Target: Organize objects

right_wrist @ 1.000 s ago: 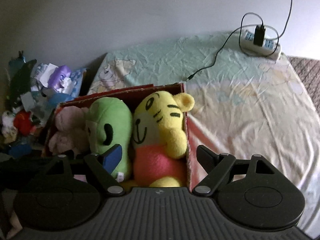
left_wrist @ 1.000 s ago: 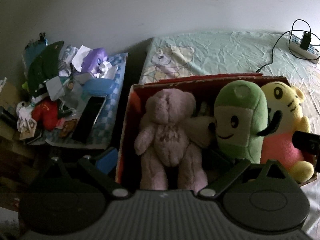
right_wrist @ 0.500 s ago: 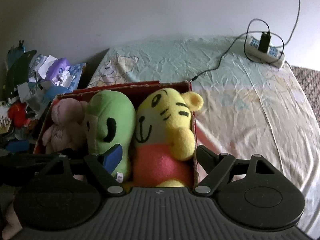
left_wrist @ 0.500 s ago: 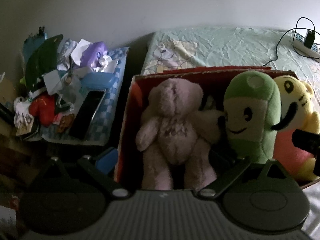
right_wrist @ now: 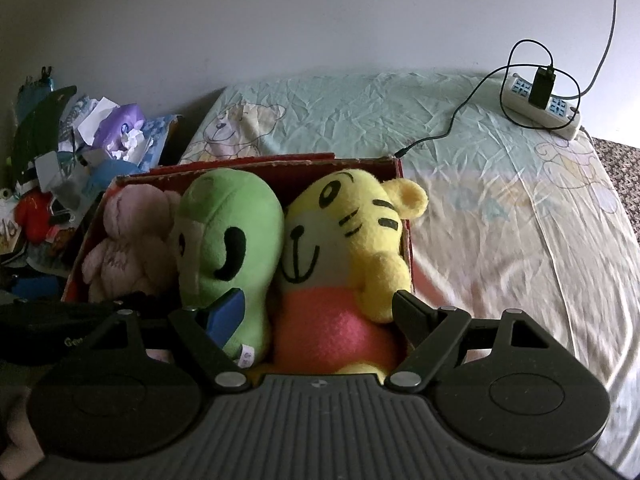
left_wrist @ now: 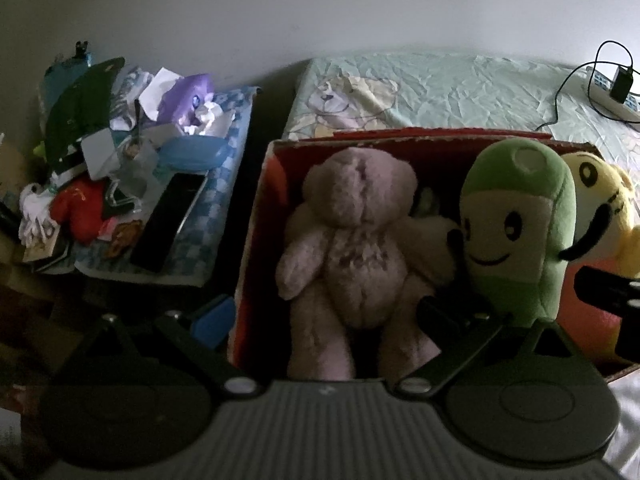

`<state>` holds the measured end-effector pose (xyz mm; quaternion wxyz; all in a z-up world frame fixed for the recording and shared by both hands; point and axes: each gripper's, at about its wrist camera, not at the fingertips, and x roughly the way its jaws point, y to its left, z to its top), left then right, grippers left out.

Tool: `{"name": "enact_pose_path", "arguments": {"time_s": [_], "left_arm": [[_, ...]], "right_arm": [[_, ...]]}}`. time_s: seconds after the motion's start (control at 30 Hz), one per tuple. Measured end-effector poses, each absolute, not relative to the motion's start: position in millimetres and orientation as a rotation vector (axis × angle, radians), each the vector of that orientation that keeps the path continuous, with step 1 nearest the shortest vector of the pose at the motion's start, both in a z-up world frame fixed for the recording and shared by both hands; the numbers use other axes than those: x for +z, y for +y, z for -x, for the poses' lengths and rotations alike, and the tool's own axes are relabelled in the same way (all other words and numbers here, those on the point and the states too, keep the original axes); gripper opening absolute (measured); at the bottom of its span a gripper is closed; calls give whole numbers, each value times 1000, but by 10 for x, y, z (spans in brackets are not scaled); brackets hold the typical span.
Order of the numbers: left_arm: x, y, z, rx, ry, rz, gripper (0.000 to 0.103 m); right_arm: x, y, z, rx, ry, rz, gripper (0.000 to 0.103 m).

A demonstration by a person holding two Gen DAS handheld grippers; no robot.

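Right wrist view: right tongs point(right_wrist: 318, 312) spread apart around the yellow tiger plush point(right_wrist: 352, 248) in the red box point(right_wrist: 402, 172)

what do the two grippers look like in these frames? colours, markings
Both match: the left gripper and right gripper have black angled fingers on silver pivot screws, round black discs at the base and a ribbed dark grey body. A blue pad lines one finger of each. No cables or sleeves show.

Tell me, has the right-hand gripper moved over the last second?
Yes. The right gripper has edged forward toward the red box: the yellow tiger plush inside looms larger between its open fingers.
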<state>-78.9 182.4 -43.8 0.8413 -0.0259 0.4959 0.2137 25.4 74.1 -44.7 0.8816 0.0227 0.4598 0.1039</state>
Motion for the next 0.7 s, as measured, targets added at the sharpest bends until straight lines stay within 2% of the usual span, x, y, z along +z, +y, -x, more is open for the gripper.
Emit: {"name": "enact_pose_path", "arguments": {"time_s": [0.7], "left_arm": [[-468, 1803, 748, 432, 1048, 44, 98]], "right_arm": [[-466, 728, -275, 218, 953, -46, 83]]}}
